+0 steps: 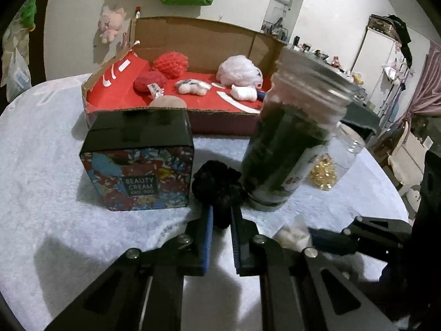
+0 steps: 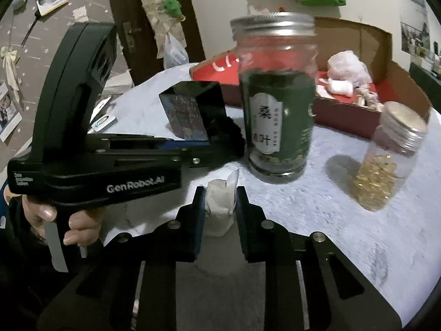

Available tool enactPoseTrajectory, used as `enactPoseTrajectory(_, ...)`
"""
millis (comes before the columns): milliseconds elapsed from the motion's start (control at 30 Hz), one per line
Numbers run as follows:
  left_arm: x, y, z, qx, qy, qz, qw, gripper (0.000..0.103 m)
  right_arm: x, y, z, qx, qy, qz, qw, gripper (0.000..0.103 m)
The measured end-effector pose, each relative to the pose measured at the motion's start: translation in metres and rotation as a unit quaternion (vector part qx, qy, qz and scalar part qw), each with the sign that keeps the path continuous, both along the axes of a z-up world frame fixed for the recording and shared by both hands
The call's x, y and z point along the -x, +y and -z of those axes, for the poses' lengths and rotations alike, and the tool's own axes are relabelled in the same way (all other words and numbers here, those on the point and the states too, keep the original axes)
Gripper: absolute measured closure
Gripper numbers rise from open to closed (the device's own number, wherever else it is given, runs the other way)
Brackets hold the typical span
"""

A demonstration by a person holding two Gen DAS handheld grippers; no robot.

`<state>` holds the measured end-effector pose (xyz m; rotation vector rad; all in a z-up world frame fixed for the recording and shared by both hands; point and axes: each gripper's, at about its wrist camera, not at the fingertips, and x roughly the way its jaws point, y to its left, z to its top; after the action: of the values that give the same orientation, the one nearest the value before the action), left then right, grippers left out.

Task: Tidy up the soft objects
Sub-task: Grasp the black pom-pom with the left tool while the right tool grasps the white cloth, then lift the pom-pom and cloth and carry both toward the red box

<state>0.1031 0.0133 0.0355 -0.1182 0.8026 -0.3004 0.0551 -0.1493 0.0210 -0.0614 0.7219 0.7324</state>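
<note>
Fingers of the left gripper [image 1: 222,218] are clamped on a black scrunchie [image 1: 217,186], the right gripper [image 2: 220,204] on a white pad [image 2: 220,201], presumably for the cardboard box [image 1: 220,121] where soft things are gathered

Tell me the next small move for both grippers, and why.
Probably lift both straight up. The left hand-held gripper is shut on the black scrunchie, the right hand-held gripper on the white pouch; both soft items sit on the table, short of the cardboard box.
</note>
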Motion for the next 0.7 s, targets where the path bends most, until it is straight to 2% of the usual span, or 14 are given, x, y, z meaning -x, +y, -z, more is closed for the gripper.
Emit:
enactPoseTrajectory(400,0.035,-0.004,-0.009,0.005,-0.012,0.051,0.9986,0.091,0.017,-0.041,-0.012,-0.018,-0.010,0.078,0.997,0.085)
enactPoseTrajectory(700,0.047,-0.007,0.002,-0.010,-0.011,0.069,0.9975,0.089,0.025,-0.053,0.002,-0.009,0.002,0.125,0.992,0.085)
